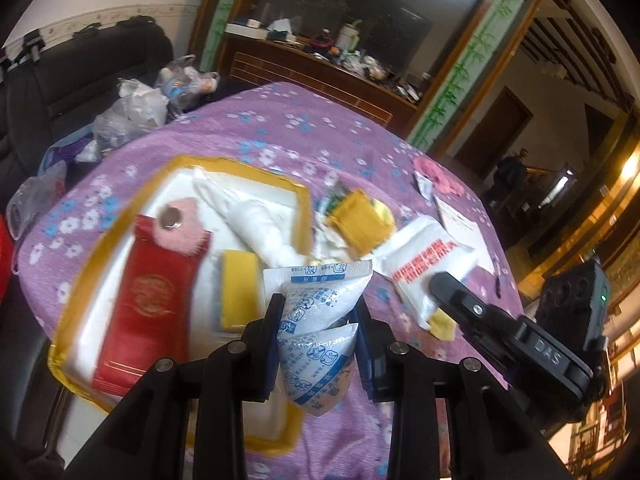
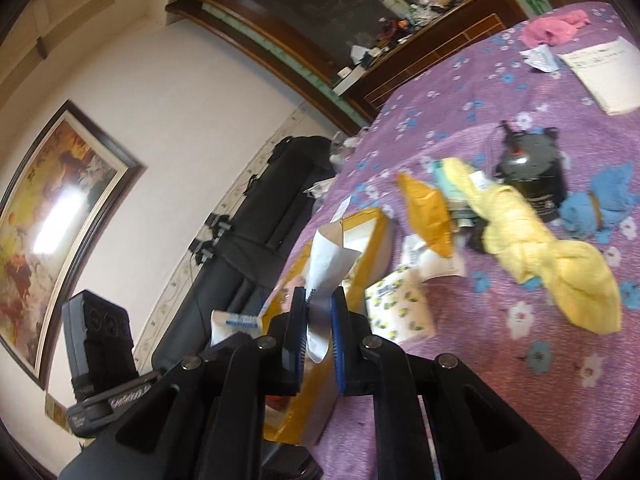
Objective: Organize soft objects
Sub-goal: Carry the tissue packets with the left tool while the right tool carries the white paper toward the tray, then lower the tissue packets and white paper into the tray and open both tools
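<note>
Left gripper (image 1: 318,320): clamped on a white plastic sachet with blue print (image 1: 316,320); sachet crumpled between the two pads, its top standing up past the fingertips, clear of the table.
Right gripper (image 2: 318,320): jaws pressed together on a thin white paper packet (image 2: 330,256); packet stands up beyond the fingertips, its top edge folded over, held off the table.
Tray: shallow white tray with yellow taped rim (image 1: 120,216) on the near left of the table, below and to the left of the left gripper.
Tray contents: long red foil packet (image 1: 148,300) at left; pink fluffy pad with a round metal disc (image 1: 180,224) overlapping its far end; yellow sponge block (image 1: 238,288) to the right; white crumpled cloth (image 1: 256,216) across the far part.
Just right of tray: yellow folded pouch (image 1: 360,220); white packet with red lettering (image 1: 428,264) touching the right gripper's finger in the left wrist view.
Mid table, right: knotted yellow cloth (image 2: 560,268), blue fluffy cloth (image 2: 600,204), black cylindrical container (image 2: 532,172).
Far right: pink cloth (image 2: 556,26), white printed sheet (image 2: 604,72).
Surface: purple flowered tablecloth (image 1: 304,128).
Beyond the table: black sofa (image 1: 80,76).
</note>
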